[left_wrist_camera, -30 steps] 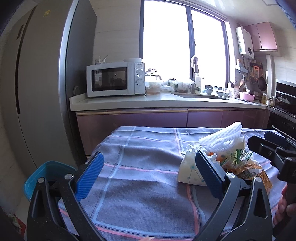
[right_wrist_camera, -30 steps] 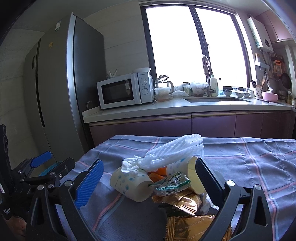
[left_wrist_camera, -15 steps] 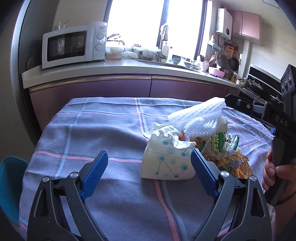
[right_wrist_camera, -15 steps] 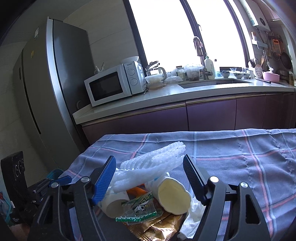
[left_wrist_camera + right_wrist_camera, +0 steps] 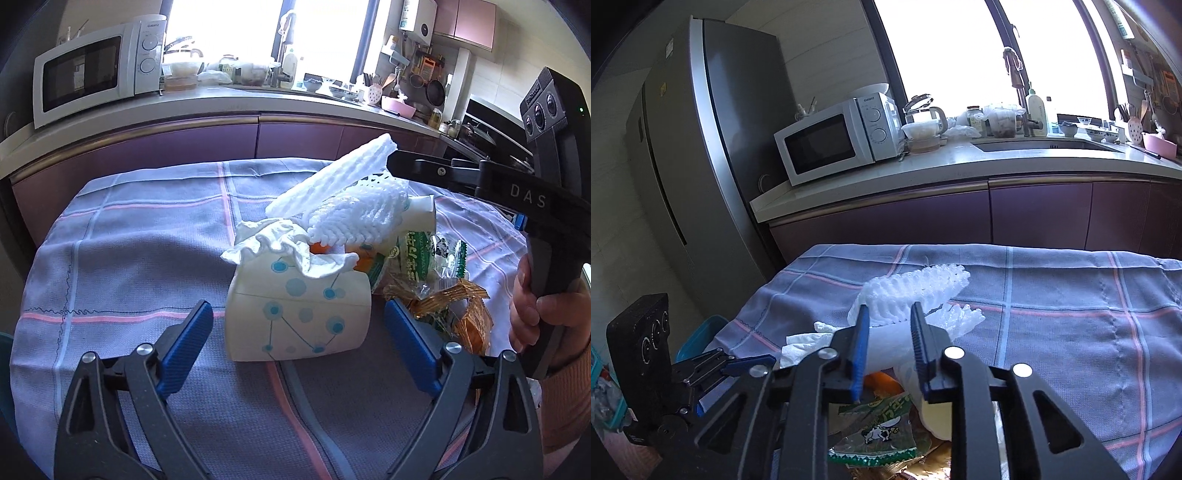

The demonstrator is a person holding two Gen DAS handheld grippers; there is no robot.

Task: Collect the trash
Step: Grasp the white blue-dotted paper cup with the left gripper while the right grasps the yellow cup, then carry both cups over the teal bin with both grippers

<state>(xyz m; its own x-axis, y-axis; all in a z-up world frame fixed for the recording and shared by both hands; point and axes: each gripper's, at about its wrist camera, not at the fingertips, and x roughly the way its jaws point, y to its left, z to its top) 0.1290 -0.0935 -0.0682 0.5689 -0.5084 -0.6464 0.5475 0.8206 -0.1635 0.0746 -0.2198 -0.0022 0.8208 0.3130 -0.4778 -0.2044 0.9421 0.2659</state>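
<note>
A heap of trash lies on the checked tablecloth (image 5: 129, 258). It holds a white tissue pack (image 5: 299, 314) with blue dots, a white foam net (image 5: 343, 199), a green snack wrapper (image 5: 424, 254) and gold wrappers (image 5: 465, 314). My left gripper (image 5: 297, 345) is low over the cloth. Its jaws are wide and closing a little, with the tissue pack between the blue pads (image 5: 184, 343) but untouched. My right gripper (image 5: 890, 332) reaches in from the right; its jaws are closing and pinch the foam net (image 5: 912, 288). The green wrapper (image 5: 879, 428) lies under it.
A blue bin (image 5: 700, 338) stands on the floor left of the table. Behind the table run purple cabinets, with a microwave (image 5: 92, 74) on the counter, and a tall fridge (image 5: 701, 147) stands to the left. A hand (image 5: 535, 306) grips the right gripper's handle.
My left gripper has tilted down and come up close to the tissue pack. My right gripper's jaws have gone from wide open to nearly together on the foam net.
</note>
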